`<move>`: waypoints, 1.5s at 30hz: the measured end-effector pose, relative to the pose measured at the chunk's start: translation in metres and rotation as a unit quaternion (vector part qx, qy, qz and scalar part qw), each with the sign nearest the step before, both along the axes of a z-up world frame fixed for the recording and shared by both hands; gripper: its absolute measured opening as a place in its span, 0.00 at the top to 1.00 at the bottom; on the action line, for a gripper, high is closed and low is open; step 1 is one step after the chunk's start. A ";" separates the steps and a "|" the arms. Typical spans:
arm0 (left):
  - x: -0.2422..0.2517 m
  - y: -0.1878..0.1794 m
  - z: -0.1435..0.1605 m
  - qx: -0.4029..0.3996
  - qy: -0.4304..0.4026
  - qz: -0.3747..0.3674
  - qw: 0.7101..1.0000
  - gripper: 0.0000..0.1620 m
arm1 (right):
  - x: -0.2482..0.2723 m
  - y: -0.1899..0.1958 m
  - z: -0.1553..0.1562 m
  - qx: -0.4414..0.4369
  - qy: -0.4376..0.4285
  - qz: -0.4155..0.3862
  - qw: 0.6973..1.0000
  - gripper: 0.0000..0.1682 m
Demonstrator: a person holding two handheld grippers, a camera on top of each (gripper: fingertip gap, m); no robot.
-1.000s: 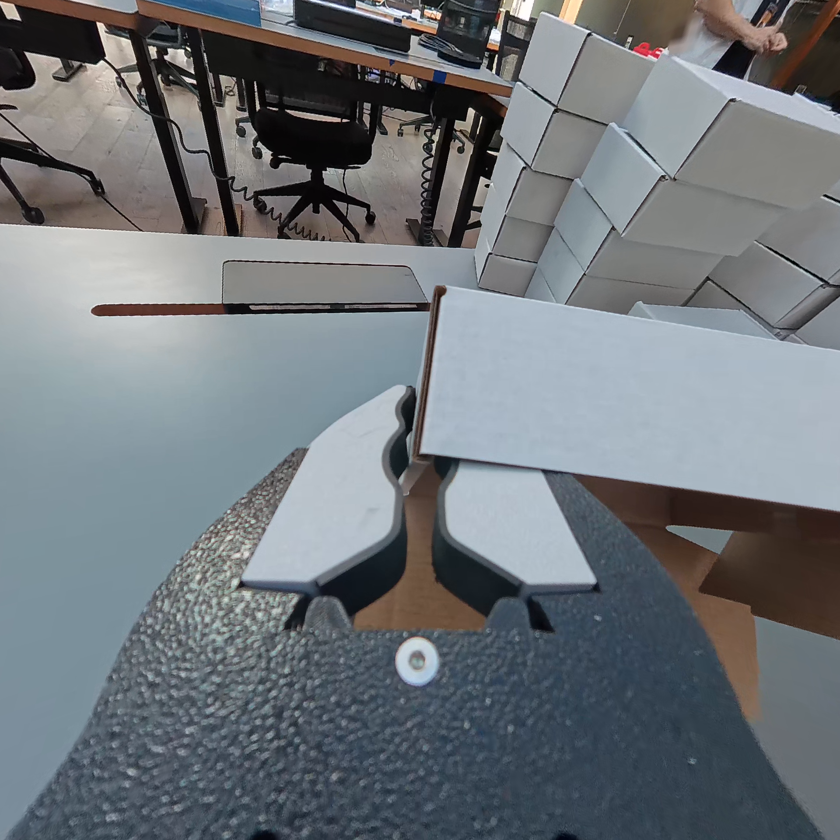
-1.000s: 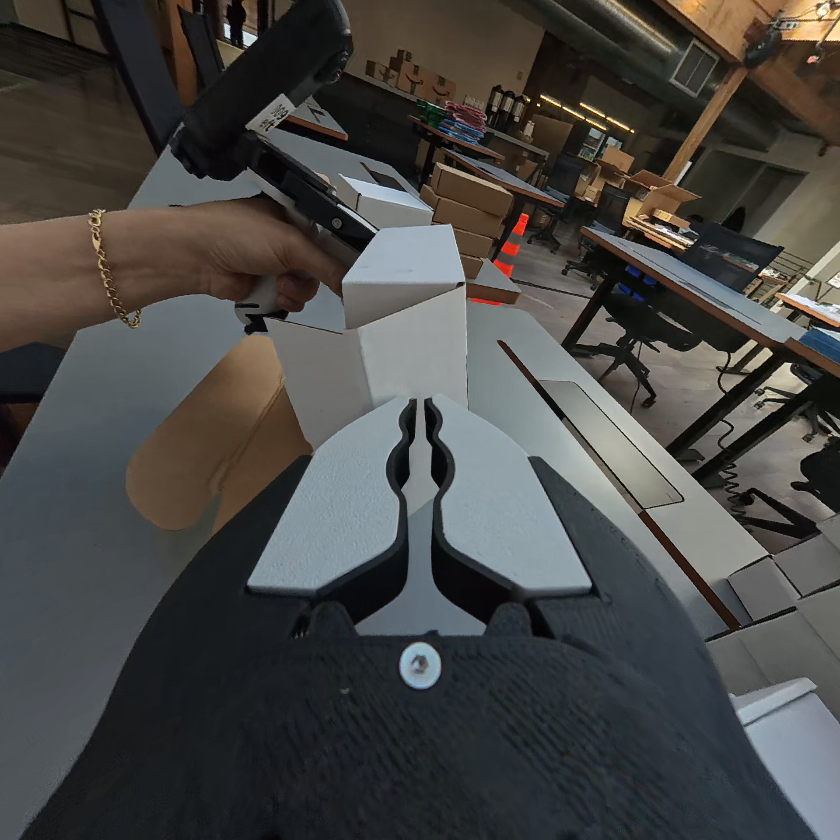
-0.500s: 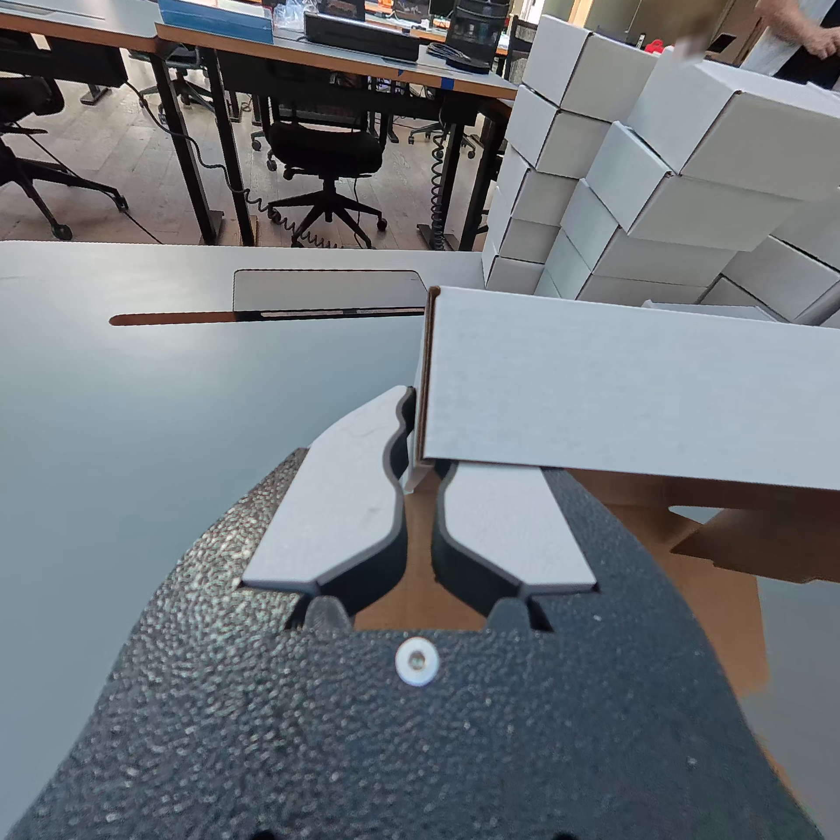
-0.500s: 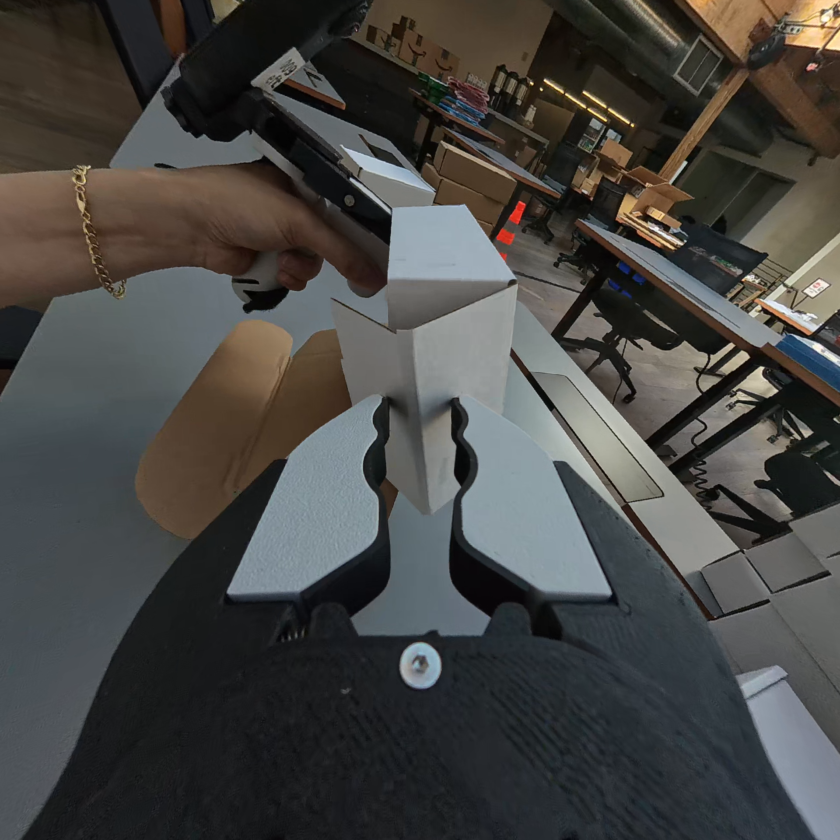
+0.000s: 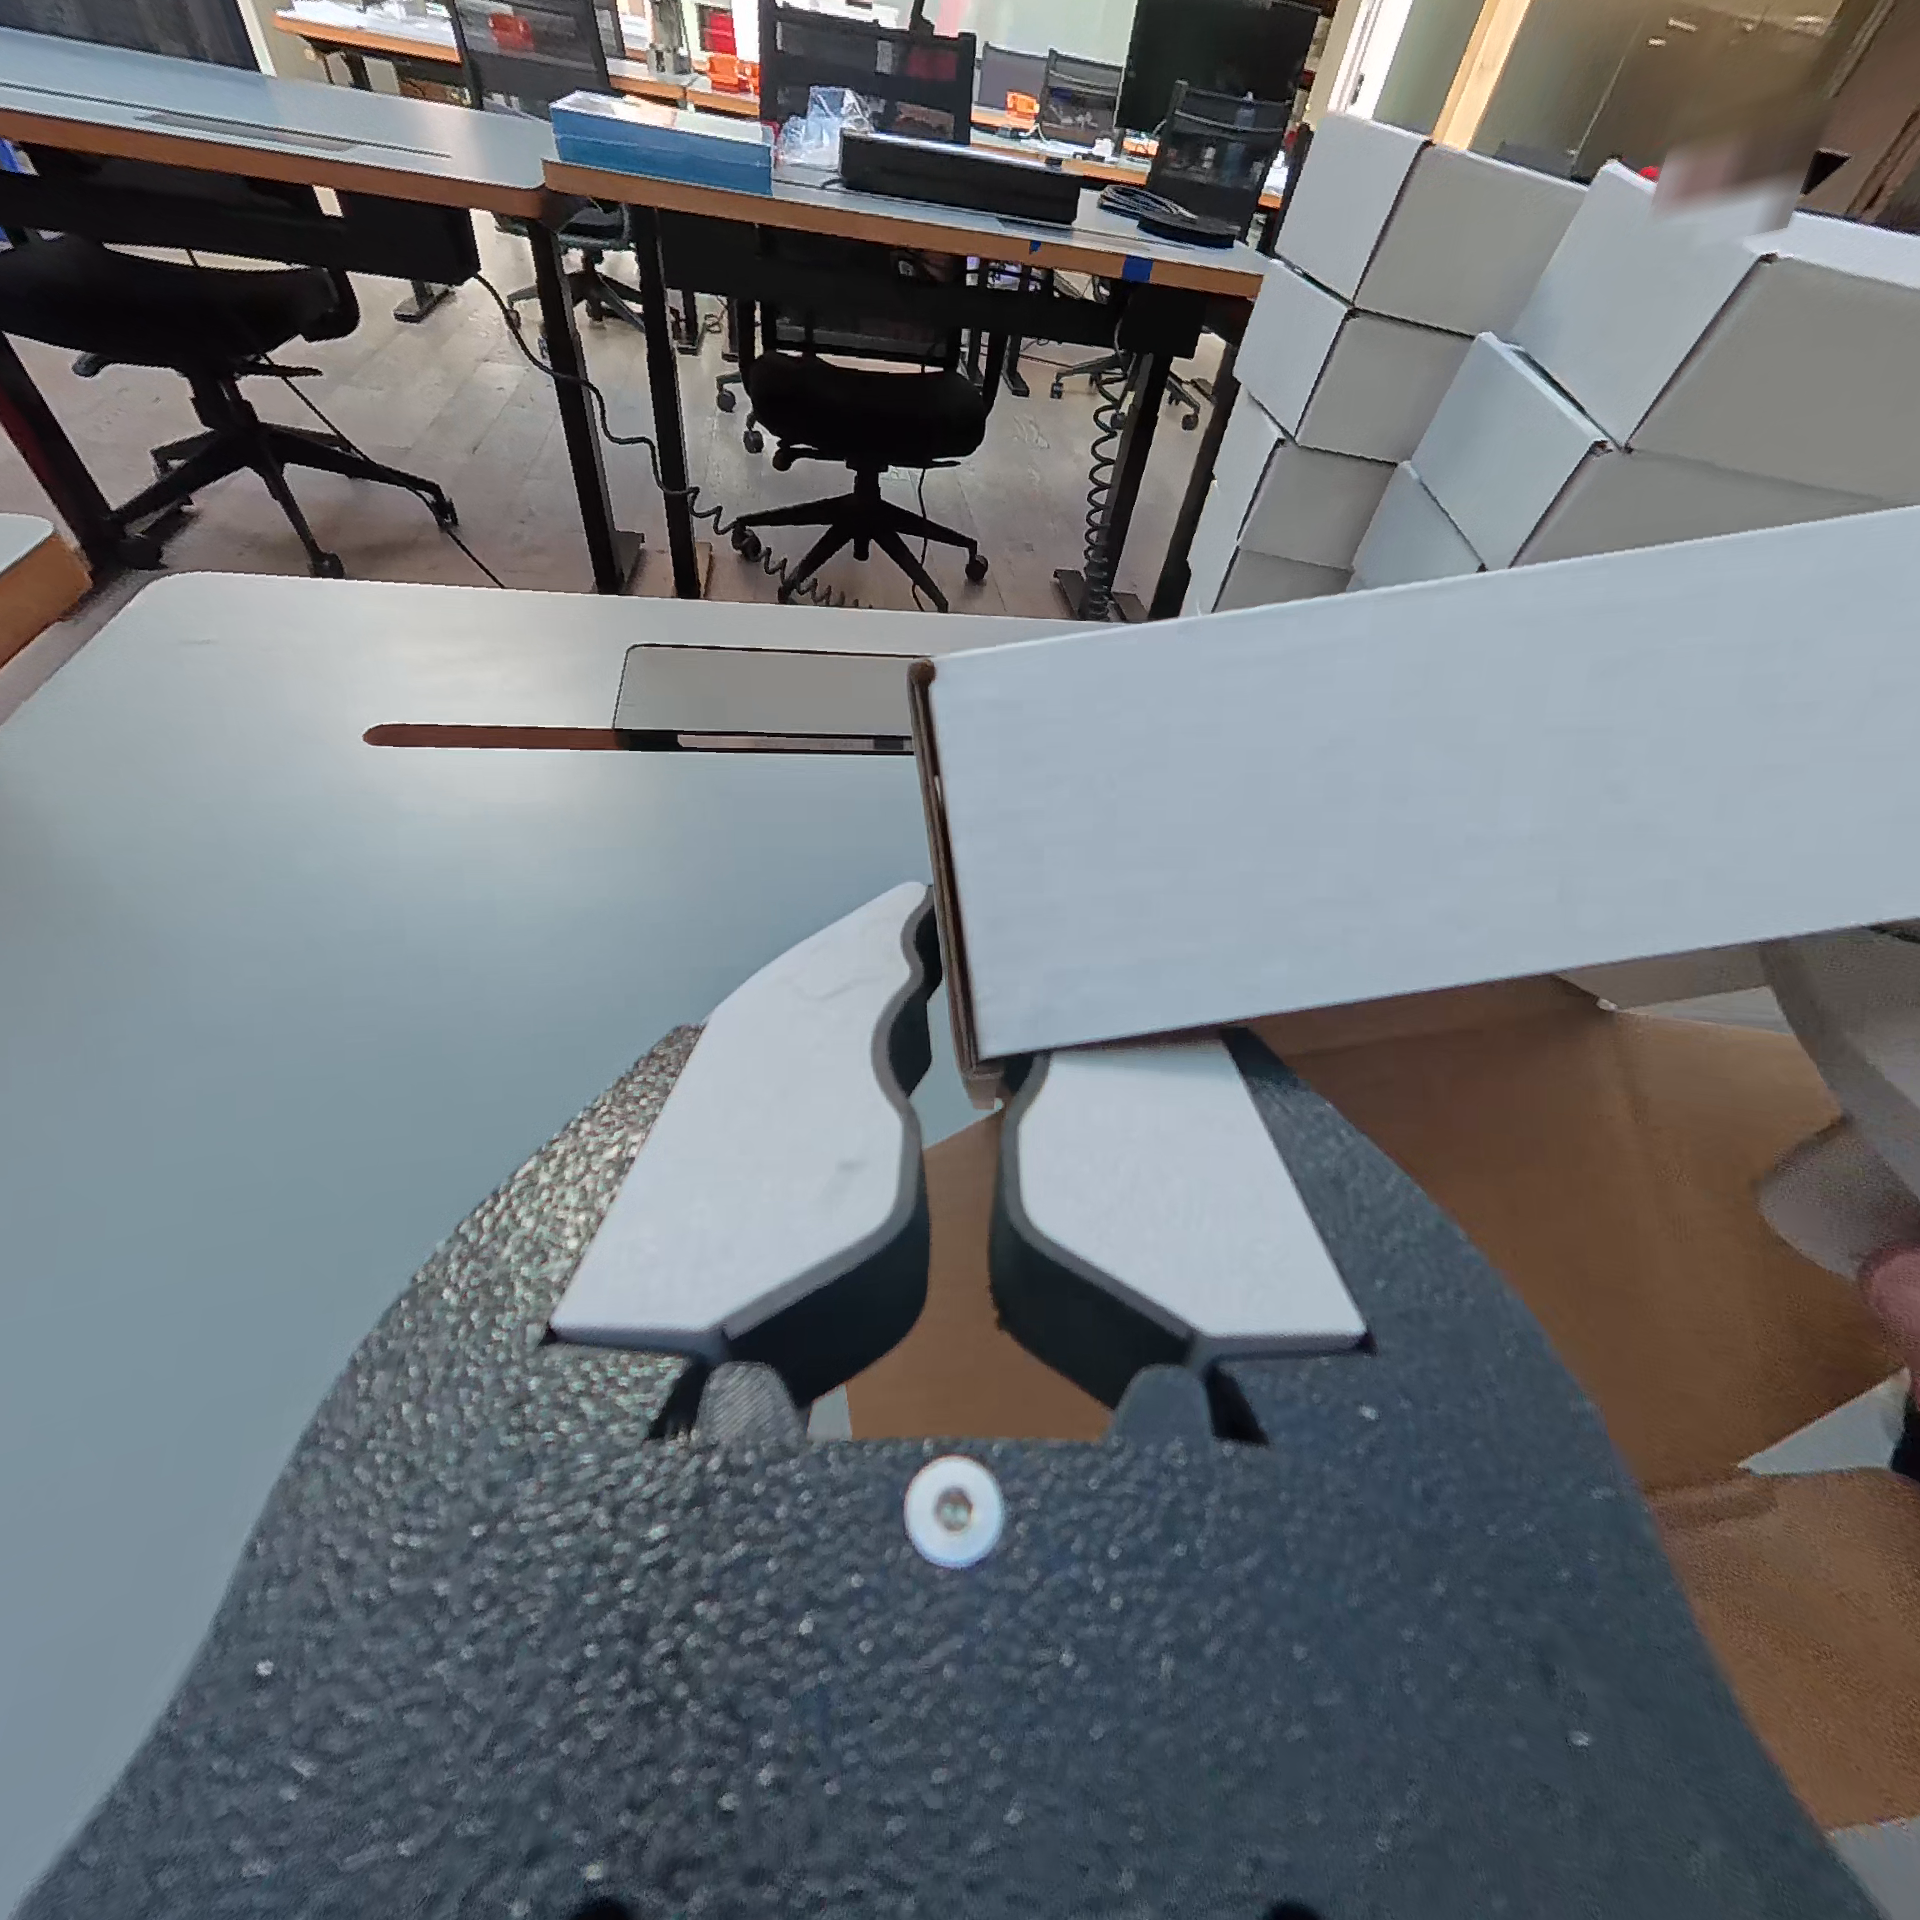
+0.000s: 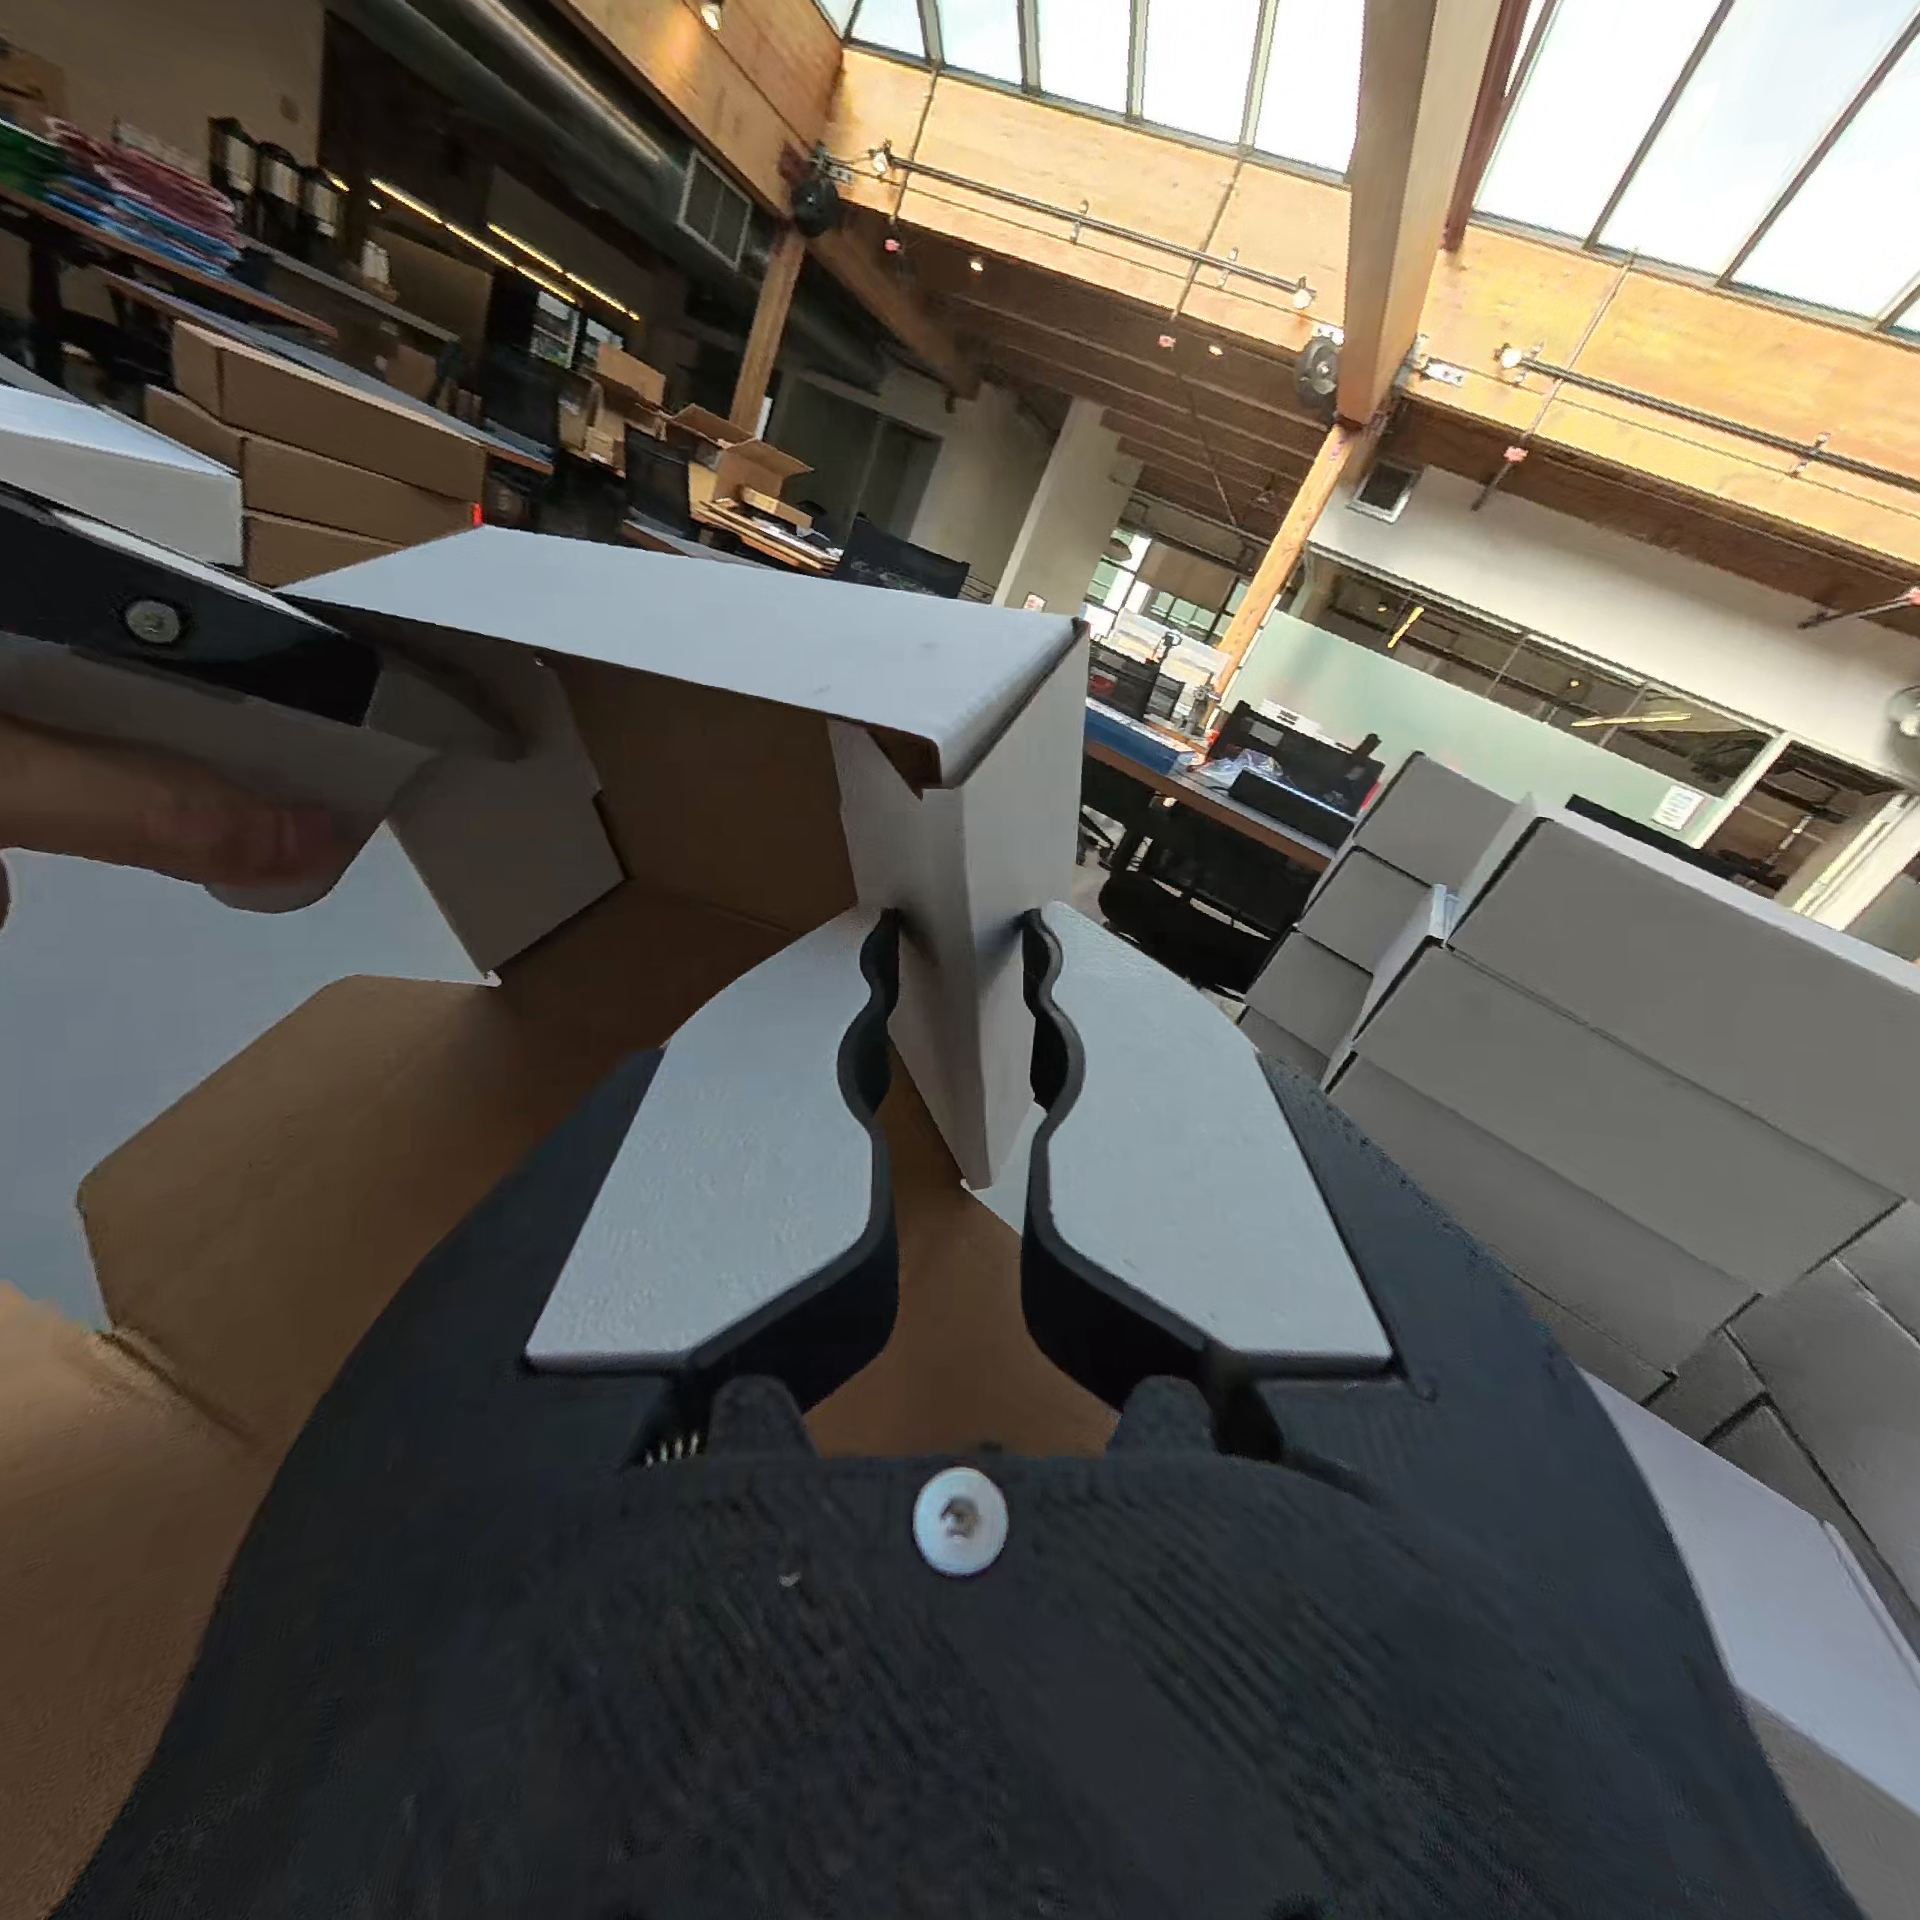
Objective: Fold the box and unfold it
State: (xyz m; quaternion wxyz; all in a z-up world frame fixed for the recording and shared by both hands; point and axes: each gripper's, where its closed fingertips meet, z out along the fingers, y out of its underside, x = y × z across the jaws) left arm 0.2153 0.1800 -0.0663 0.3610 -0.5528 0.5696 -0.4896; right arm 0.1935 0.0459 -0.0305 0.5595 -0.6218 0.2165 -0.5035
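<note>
A cardboard box, white outside and brown inside, is half folded on the grey table [image 5: 364, 935]. In the left wrist view its long white wall [image 5: 1403, 810] stands up, tilted higher on the right. My left gripper [image 5: 966, 997] is shut on that wall's near end. In the right wrist view the box [image 6: 675, 623] shows a white top panel, a brown inside and a folded corner flap [image 6: 961, 1039]. My right gripper [image 6: 956, 935] is shut on that flap. My left gripper [image 6: 156, 644] also shows at the far left of this view, held by a hand.
Stacks of folded white boxes stand at the table's right end [image 5: 1455, 343] and close to my right gripper [image 6: 1662, 987]. A cable hatch and slot [image 5: 758, 691] lie in the table beyond the box. Desks and office chairs [image 5: 862, 416] stand past the table's far edge.
My right gripper opened, moved in onto the box's corner flap and closed on it, and its view tipped upward. The box wall in my left gripper has tilted up on the right.
</note>
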 end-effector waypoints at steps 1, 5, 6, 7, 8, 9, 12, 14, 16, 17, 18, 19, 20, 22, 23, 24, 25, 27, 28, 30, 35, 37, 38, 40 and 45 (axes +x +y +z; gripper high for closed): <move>0.000 -0.001 0.001 0.003 -0.005 0.007 1.000 0.96 | 0.005 0.000 -0.002 -0.016 -0.007 -0.022 1.000 0.85; 0.001 -0.009 0.004 0.023 -0.016 0.013 1.000 0.96 | 0.015 -0.012 -0.002 -0.066 -0.061 -0.107 0.990 0.87; 0.001 -0.011 0.005 0.028 -0.022 0.016 0.999 0.96 | 0.015 -0.015 -0.002 -0.060 -0.063 -0.113 0.990 0.88; 0.002 -0.013 0.005 0.032 -0.025 0.018 0.999 0.96 | 0.017 -0.017 -0.003 -0.053 -0.057 -0.115 0.990 0.89; 0.003 -0.015 0.005 0.034 -0.028 0.019 0.999 0.96 | 0.019 -0.020 -0.005 -0.043 -0.044 -0.116 0.991 0.89; 0.004 -0.017 0.006 0.038 -0.033 0.021 0.999 0.96 | 0.020 -0.022 -0.006 -0.034 -0.032 -0.115 0.992 0.90; 0.006 -0.025 0.009 0.054 -0.055 0.025 0.997 0.96 | 0.023 -0.031 -0.010 -0.019 -0.007 -0.116 0.993 0.89; 0.007 -0.033 0.010 0.068 -0.069 0.027 0.995 0.96 | 0.026 -0.038 -0.010 0.000 0.009 -0.123 0.992 0.88; 0.007 -0.045 0.013 0.071 -0.084 0.023 0.994 0.96 | 0.027 -0.049 -0.002 0.063 0.010 -0.122 0.990 0.88; 0.007 -0.051 0.014 0.064 -0.087 0.018 0.994 0.96 | 0.027 -0.056 0.005 0.085 -0.009 -0.125 0.988 0.90; 0.007 -0.057 0.015 0.059 -0.088 0.014 0.994 0.96 | 0.027 -0.063 0.010 0.090 -0.028 -0.132 0.987 0.92; 0.007 -0.061 0.017 0.056 -0.091 0.010 0.994 0.96 | 0.026 -0.068 0.012 0.091 -0.042 -0.136 0.986 0.92; 0.007 -0.065 0.019 0.058 -0.093 0.008 0.994 0.96 | 0.025 -0.072 0.013 0.095 -0.051 -0.139 0.984 0.93; 0.006 -0.070 0.023 0.059 -0.102 0.007 0.993 0.96 | 0.024 -0.079 0.013 0.108 -0.062 -0.148 0.981 0.93; 0.006 -0.072 0.026 0.059 -0.106 0.008 0.993 0.96 | 0.023 -0.081 0.012 0.113 -0.066 -0.152 0.980 0.93; 0.005 -0.073 0.028 0.059 -0.110 0.010 0.992 0.96 | 0.023 -0.083 0.011 0.112 -0.073 -0.157 0.979 0.93; 0.005 -0.073 0.030 0.059 -0.114 0.013 0.992 0.96 | 0.023 -0.083 0.009 0.109 -0.080 -0.162 0.978 0.94; 0.004 -0.073 0.031 0.061 -0.120 0.016 0.991 0.96 | 0.023 -0.084 0.007 0.119 -0.078 -0.160 0.977 0.94; 0.003 -0.074 0.031 0.063 -0.122 0.016 0.990 0.96 | 0.022 -0.086 0.007 0.120 -0.082 -0.164 0.976 0.95; 0.002 -0.074 0.031 0.062 -0.127 0.018 0.990 0.96 | 0.022 -0.086 0.008 0.128 -0.084 -0.162 0.975 0.95; 0.003 -0.070 0.030 0.054 -0.128 0.017 0.990 0.95 | 0.022 -0.082 0.010 0.133 -0.082 -0.156 0.975 0.95; 0.004 -0.068 0.030 0.051 -0.132 0.021 0.990 0.96 | 0.023 -0.080 0.010 0.137 -0.081 -0.154 0.975 0.95; 0.004 -0.066 0.031 0.052 -0.136 0.023 0.989 0.96 | 0.023 -0.079 0.011 0.137 -0.082 -0.156 0.975 0.95; 0.005 -0.063 0.034 0.060 -0.154 0.029 0.986 0.96 | 0.022 -0.076 0.013 0.135 -0.087 -0.155 0.975 0.95; 0.009 -0.058 0.036 0.055 -0.174 0.033 0.983 0.96 | 0.024 -0.070 0.014 0.142 -0.088 -0.156 0.974 0.95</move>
